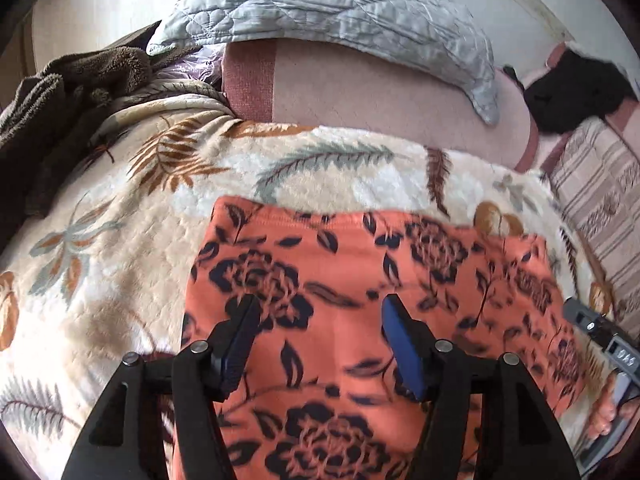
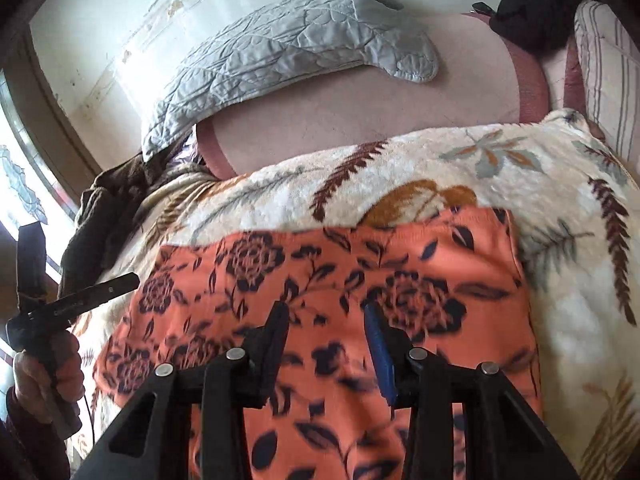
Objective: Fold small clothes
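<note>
An orange garment with a dark floral print [image 1: 360,300] lies flat on a cream leaf-patterned blanket [image 1: 120,240]. It also shows in the right wrist view [image 2: 340,280]. My left gripper [image 1: 318,316] is open and empty, hovering over the garment's left half. My right gripper [image 2: 326,322] is open and empty over the garment's middle. The right gripper's body shows at the right edge of the left wrist view [image 1: 600,332]. The left gripper, held by a hand, shows at the left of the right wrist view [image 2: 76,300].
A grey quilted pillow [image 1: 340,12] lies on a pink sofa back [image 1: 380,92] behind the blanket [image 2: 560,200]. A brown fleece cloth [image 1: 80,80] is heaped at the far left. A black item [image 1: 572,92] and a striped cushion [image 1: 600,184] are on the right.
</note>
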{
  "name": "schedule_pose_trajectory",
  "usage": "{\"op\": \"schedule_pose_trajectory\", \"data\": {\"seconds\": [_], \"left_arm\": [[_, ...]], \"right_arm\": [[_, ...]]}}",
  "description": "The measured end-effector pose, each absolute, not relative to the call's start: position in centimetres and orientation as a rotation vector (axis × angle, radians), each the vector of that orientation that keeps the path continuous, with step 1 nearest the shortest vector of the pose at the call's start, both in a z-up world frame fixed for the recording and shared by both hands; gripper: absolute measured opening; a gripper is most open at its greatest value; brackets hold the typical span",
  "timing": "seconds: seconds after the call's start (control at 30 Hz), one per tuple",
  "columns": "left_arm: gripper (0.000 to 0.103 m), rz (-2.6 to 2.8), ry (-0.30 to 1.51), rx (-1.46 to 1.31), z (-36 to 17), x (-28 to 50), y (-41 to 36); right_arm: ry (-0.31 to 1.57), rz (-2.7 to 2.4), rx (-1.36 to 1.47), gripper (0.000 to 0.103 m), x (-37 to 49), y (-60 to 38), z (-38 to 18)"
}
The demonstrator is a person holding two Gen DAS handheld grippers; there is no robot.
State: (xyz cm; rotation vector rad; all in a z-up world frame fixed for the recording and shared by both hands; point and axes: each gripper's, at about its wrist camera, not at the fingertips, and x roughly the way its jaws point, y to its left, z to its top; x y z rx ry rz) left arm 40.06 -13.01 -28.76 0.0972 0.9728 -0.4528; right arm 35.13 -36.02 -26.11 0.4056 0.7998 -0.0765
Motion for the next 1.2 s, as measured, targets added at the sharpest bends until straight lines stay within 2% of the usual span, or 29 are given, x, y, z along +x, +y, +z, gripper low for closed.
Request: {"op": "schedule_pose_trajectory", "data": {"seconds": [0.13, 0.2, 0.23, 0.37, 0.47, 0.57, 0.67, 0.8, 0.83, 0.9, 1.0, 1.2], "left_arm": [[0.068, -0.379, 1.099, 0.222, -33.3, 35.8, -13.3], [0.068, -0.338, 1.057, 0.342, -33.6, 33.7, -14.1], [0.068, -0.319, 1.04, 0.398, -32.9, 32.6, -14.6], [0.068, -0.414, 1.001, 0.336, -27.8, 27.0, -14.1], [0.069, -0.483, 0.946, 0.336, -24.8, 21.5, -14.2], [0.073, -0.558, 0.88, 0.331, -22.8, 15.9, -14.3], [0.083, -0.596, 0.808, 0.326, -21.4, 10.8, -13.6], [0.084, -0.62, 0.741, 0.337, -20.2, 6.6, -13.2], [0.084, -0.618, 0.726, 0.336, -20.0, 6.1, -13.1], [0.092, -0.625, 0.703, 0.309, -19.4, 5.8, -12.7], [0.099, -0.591, 0.696, 0.252, -19.1, 7.2, -12.2], [0.099, -0.371, 0.815, 0.134, -22.6, 15.3, -8.9]], "right_arm": [[0.861, -0.116, 0.428, 0.045, 29.6, -33.3, -28.1], [1.021, -0.128, 0.45, 0.046, 28.4, -32.6, -31.4], [1.042, -0.146, 0.45, 0.043, 27.1, -32.3, -31.9], [0.907, -0.126, 0.524, 0.045, 19.6, -31.8, -27.0], [0.781, -0.144, 0.523, 0.054, 12.8, -31.6, -22.8], [0.699, -0.173, 0.496, 0.054, 7.2, -31.5, -19.8], [0.638, -0.215, 0.469, 0.054, 2.6, -31.3, -17.9], [0.573, -0.252, 0.476, 0.059, -2.0, -31.6, -16.6], [0.558, -0.253, 0.481, 0.061, -2.7, -31.6, -16.4], [0.534, -0.248, 0.493, 0.066, -3.5, -31.6, -16.3], [0.528, -0.226, 0.527, 0.067, -2.6, -31.6, -16.7], [0.595, -0.162, 0.595, 0.067, 4.1, -31.6, -19.9]]}}
